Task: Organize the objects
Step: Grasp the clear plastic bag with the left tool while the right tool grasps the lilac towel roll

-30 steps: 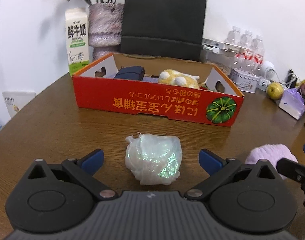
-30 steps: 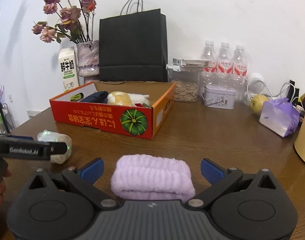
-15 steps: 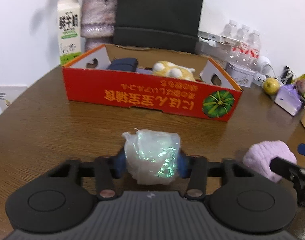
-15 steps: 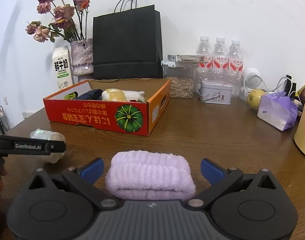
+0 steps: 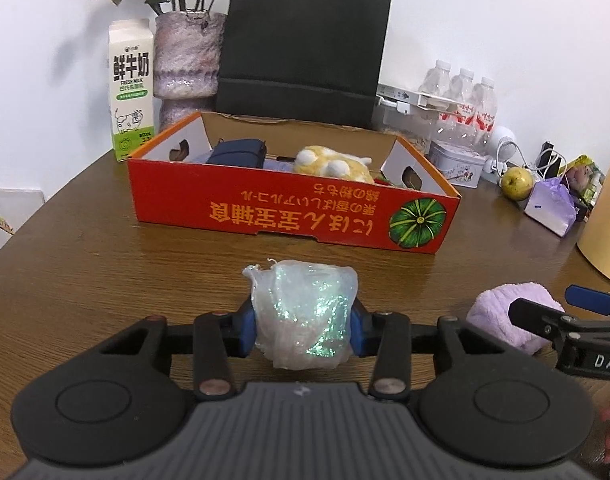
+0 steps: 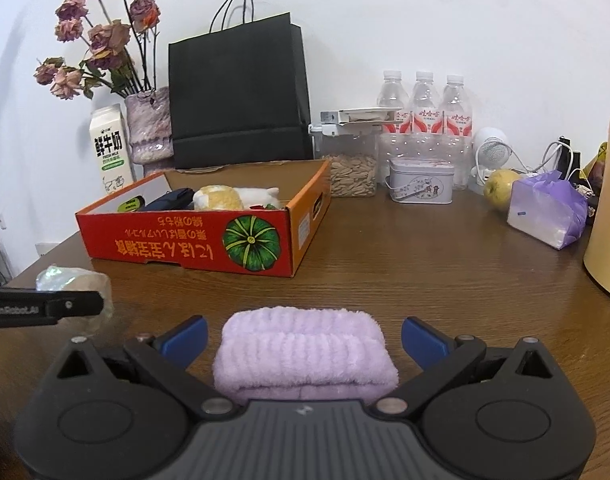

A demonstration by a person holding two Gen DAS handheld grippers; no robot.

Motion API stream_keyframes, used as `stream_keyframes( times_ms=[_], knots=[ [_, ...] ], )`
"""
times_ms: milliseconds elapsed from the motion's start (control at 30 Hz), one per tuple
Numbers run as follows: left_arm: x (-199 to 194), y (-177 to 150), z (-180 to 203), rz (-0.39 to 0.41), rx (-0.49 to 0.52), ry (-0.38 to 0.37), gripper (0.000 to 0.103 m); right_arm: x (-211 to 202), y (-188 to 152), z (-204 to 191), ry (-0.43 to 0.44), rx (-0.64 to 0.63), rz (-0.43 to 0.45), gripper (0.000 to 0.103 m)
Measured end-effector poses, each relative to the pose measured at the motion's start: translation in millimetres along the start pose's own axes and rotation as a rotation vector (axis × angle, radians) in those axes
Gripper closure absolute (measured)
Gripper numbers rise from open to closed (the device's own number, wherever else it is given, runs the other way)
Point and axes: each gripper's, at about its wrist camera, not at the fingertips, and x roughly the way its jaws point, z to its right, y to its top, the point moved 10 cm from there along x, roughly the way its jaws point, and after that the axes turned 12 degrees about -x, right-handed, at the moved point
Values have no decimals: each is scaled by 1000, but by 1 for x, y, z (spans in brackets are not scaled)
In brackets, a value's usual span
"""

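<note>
On the brown wood-grain tabletop (image 5: 105, 272), the red cardboard box (image 5: 293, 216) is sitting with a plush toy (image 5: 333, 164) inside. The left tool (image 5: 303, 320) has just been closing and is now clenching the crinkly, shimmery plastic bundle (image 5: 303, 312) in front of the box, so it looks ready to lift. The right tool (image 6: 303, 338) is gaping around the soft, ribbed purple towel (image 6: 305, 352), pads apart from it.

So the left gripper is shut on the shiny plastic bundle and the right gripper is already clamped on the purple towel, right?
Not quite. The left gripper is shut on the shiny plastic bundle, but the right gripper is open: in the right wrist view its pads stand clear of the purple towel on both sides.
</note>
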Motion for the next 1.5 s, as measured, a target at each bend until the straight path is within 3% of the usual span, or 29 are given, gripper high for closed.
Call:
stream_keyframes(
  times_ms=[467,900,1300,1500],
  knots=[
    [-9,6,-24,-3,-3,-16,58,20,-10,-2,-9,2,-79,0],
    [-14,4,-24,3,8,-27,58,41,-19,-4,-11,23,-178,0],
    [-18,2,-29,9,6,-18,58,29,-9,-16,-42,-49,-115,29],
    [-21,-1,-33,11,-2,-14,58,18,-6,-25,-39,-53,-70,37]
  ],
)
